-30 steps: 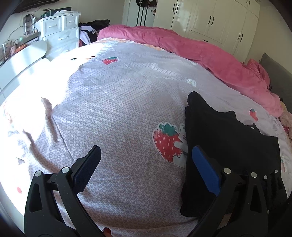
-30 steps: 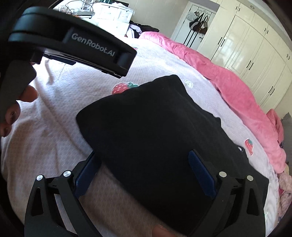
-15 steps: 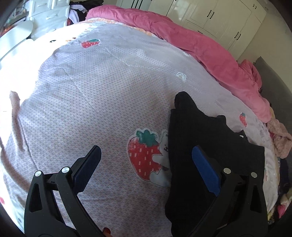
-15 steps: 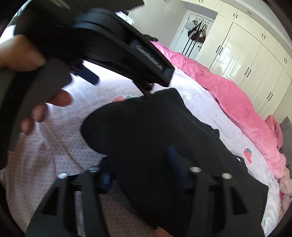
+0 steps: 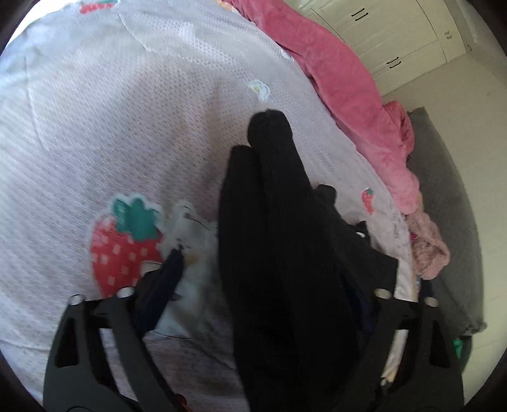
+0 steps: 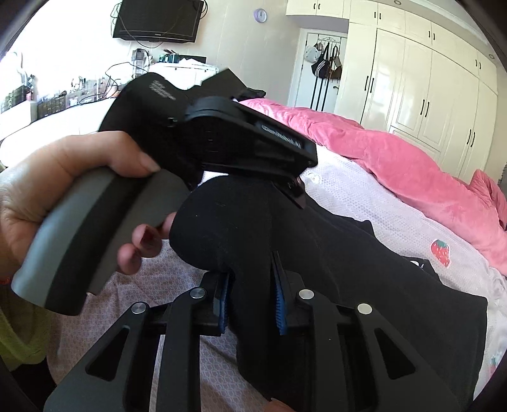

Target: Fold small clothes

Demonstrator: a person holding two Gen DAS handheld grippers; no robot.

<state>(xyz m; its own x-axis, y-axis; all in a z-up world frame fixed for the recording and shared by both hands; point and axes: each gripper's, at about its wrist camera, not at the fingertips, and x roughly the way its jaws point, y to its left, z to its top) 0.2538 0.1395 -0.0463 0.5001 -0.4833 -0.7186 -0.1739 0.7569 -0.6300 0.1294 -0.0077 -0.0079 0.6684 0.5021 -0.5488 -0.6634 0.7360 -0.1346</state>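
A black garment [image 5: 285, 269] lies on the strawberry-print bed cover [image 5: 95, 126], its near part drawn up into a thick fold. My left gripper [image 5: 266, 282] straddles that fold from above and its jaws are closing. The left pad [image 5: 164, 279] stands clear of the cloth and the right finger is hidden behind it. In the right wrist view my right gripper [image 6: 252, 302] is still closing, its blue pads [image 6: 223, 304] pinching a raised ridge of the black garment [image 6: 348, 285]. A hand [image 6: 63, 177] holds the left gripper's housing [image 6: 240, 139] just above it.
A pink duvet [image 6: 396, 164] runs along the far side of the bed, before white wardrobes [image 6: 427, 79]. A pink knitted item [image 5: 427, 250] and a grey cushion [image 5: 450, 196] lie at the right edge. A cluttered dresser [image 6: 79, 92] and a wall TV [image 6: 158, 19] are on the left.
The right gripper closed on the garment's near edge and raised it into a fold. The left gripper swung right and tipped down over that fold, and its jaws narrowed.
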